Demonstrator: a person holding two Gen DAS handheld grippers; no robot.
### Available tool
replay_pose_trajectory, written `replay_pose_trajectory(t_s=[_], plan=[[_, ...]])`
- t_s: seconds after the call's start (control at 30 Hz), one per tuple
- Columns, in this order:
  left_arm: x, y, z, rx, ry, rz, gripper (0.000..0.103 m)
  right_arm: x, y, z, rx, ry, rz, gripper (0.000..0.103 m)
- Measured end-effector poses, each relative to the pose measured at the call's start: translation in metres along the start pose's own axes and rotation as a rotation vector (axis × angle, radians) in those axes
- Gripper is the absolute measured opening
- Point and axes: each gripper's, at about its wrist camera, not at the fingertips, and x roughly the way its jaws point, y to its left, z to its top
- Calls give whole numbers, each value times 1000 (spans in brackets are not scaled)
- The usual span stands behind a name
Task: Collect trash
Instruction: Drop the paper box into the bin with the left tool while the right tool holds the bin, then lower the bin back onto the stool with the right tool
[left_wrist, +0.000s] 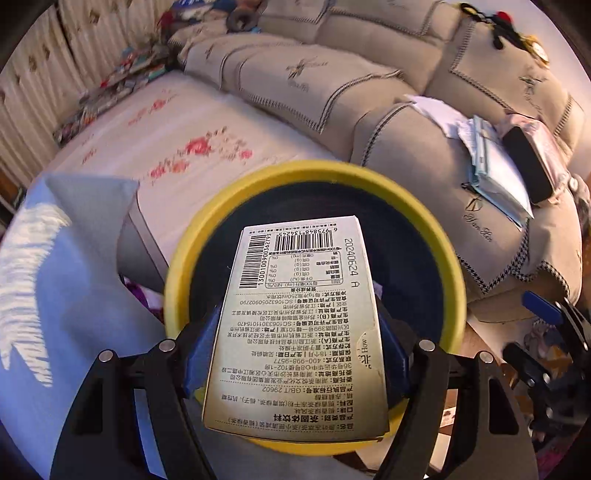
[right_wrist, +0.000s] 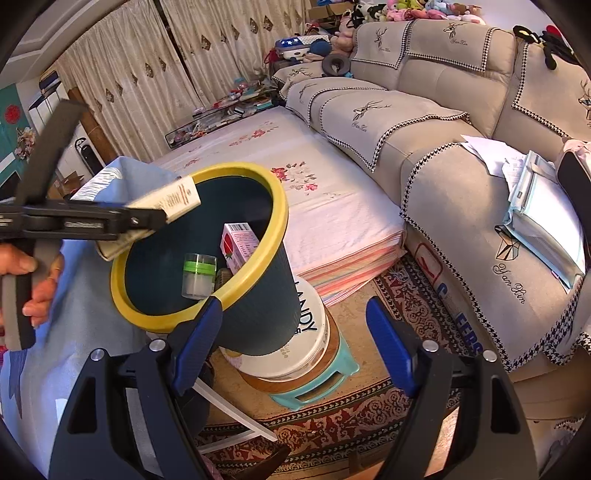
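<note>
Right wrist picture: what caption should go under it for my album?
Left gripper holds a flat carton over the yellow-rimmed bin; the open right gripper waits beside it.

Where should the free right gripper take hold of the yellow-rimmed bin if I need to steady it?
Probably the near arc of the yellow rim, from above on the right gripper's side. The bin tilts toward that open gripper, so the lip is the closest thin edge; the ribbed body looks too wide. The left gripper, holding the printed carton, occupies the far-left rim.
</note>
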Motion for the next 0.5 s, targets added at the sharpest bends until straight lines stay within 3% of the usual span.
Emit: replay_pose_trajectory(t_s=[0.13,0.27,0.4,0.5], plan=[[24,4,-4,-46,57,26,74,-5,-2,-1,11,-3,-2,76],[-2,3,-10,-75,2,43,77,-11,-1,-1,4,-6,5,77],[-78,12,-37,-139,-162,28,93,-21,7,-2,-17,-17,20,78],[-137,17,-75,-175,-297,78,98,-29,16,-3,-40,-28,32,80]])
